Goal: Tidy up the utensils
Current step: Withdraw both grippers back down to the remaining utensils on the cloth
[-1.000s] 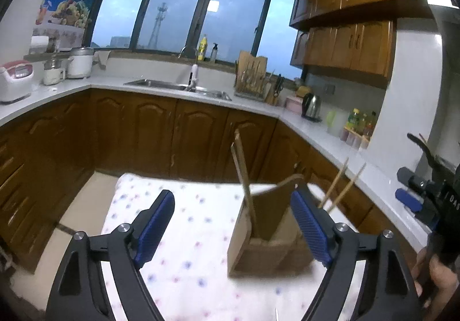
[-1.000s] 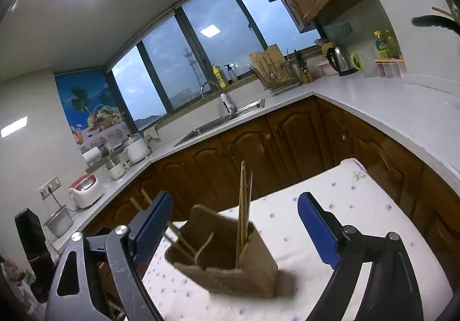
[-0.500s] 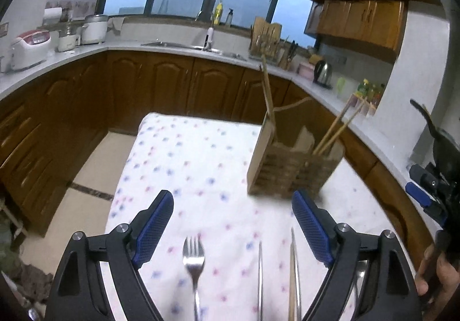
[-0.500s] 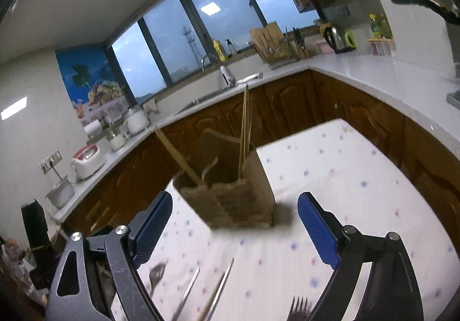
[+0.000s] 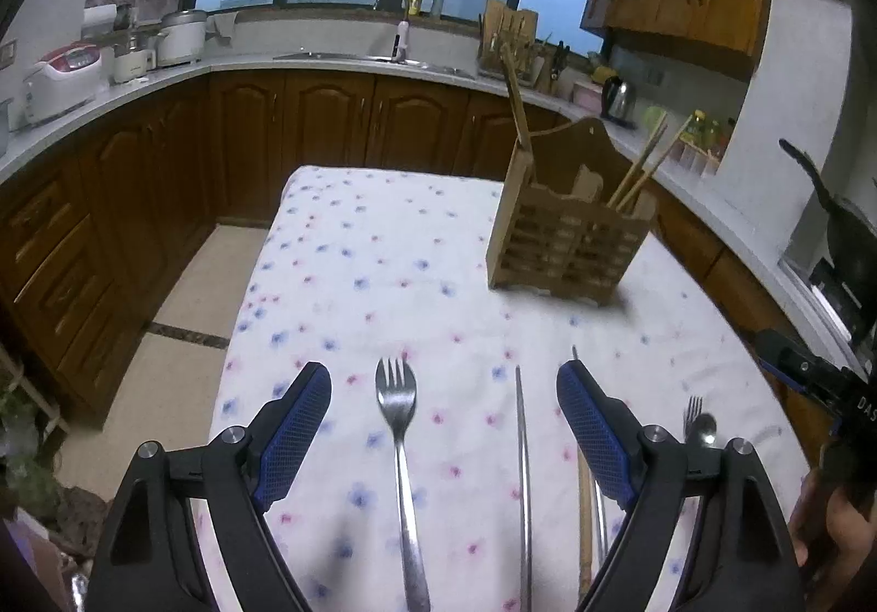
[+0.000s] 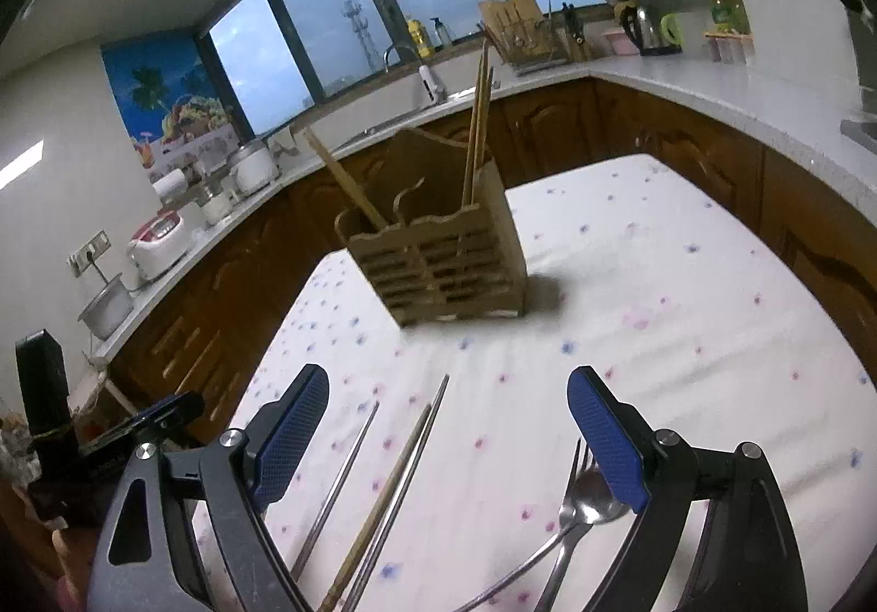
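Observation:
A wooden slatted utensil holder (image 5: 567,242) (image 6: 444,264) stands on the floral tablecloth, with wooden chopsticks (image 5: 641,168) (image 6: 476,118) and a wooden stick (image 5: 518,105) in it. A metal fork (image 5: 403,442) lies between the fingers of my open, empty left gripper (image 5: 444,420). A metal chopstick (image 5: 523,475), a wooden chopstick (image 5: 585,524) and a spoon with a second fork (image 5: 699,428) lie to its right. My right gripper (image 6: 446,425) is open and empty above chopsticks (image 6: 383,497); the spoon and fork (image 6: 575,508) lie by its right finger.
The cloth-covered table (image 5: 383,250) (image 6: 685,294) sits among brown kitchen cabinets and a white counter (image 5: 164,74) with rice cookers, sink and kettle. The right gripper shows at the right edge of the left wrist view (image 5: 811,381).
Both grippers have pulled back and tilted down. The holder now looks farther away, and the fork, chopsticks and spoon on the cloth have come into view.

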Demonstrator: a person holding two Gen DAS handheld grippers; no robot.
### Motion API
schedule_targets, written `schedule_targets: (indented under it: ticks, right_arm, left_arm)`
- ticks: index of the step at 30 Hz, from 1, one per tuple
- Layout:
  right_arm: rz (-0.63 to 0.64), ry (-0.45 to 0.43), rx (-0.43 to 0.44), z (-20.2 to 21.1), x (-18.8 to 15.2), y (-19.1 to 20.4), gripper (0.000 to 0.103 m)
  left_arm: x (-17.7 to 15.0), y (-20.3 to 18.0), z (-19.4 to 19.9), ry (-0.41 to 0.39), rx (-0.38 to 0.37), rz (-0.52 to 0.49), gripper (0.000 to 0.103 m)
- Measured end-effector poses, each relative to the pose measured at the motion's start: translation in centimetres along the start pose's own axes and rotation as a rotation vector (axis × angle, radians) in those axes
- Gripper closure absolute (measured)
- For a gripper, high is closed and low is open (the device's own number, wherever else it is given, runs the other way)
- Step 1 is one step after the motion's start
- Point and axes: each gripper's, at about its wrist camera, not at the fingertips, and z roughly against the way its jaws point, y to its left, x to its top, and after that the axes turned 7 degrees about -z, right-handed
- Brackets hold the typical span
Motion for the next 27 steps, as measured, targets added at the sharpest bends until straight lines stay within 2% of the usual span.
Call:
schedule_targets:
  ticks: [13,17,21,24,26,27]
  right_arm:
    - [0.025,0.027,-0.004,-1.2,-1.3,0.4,0.015]
    - [0.022,0.048,-0.011,-2.0,-1.3,0.3,0.026]
    - [0.018,0.077,-0.024,-3.2,-1.3,0.2,0.033]
    - [0.023,0.102,-0.033,-4.5,-1.2,0.2,0.044]
    - [0.024,0.126,-0.034,-5.5,-1.2,0.2,0.051]
    - [0.026,0.14,-0.037,-6.0,-1.2,0.2,0.052]
  left_arm:
    - [-0.1,-1.6,-1.2,0.081,-0.02,-0.063,0.018]
    - [0.1,-2.1,-2.5,0.109,-0.024,-0.079,0.019]
    - [0.3,-2.6,-3.9,0.137,-0.022,-0.097,0.02]
    - [0.5,-3.1,-5.1,0.158,-0.022,-0.113,0.02]
    - [0.5,-3.5,-6.1,0.177,-0.022,-0.131,0.025]
    - [0.7,-3.7,-6.7,0.187,-0.025,-0.138,0.031]
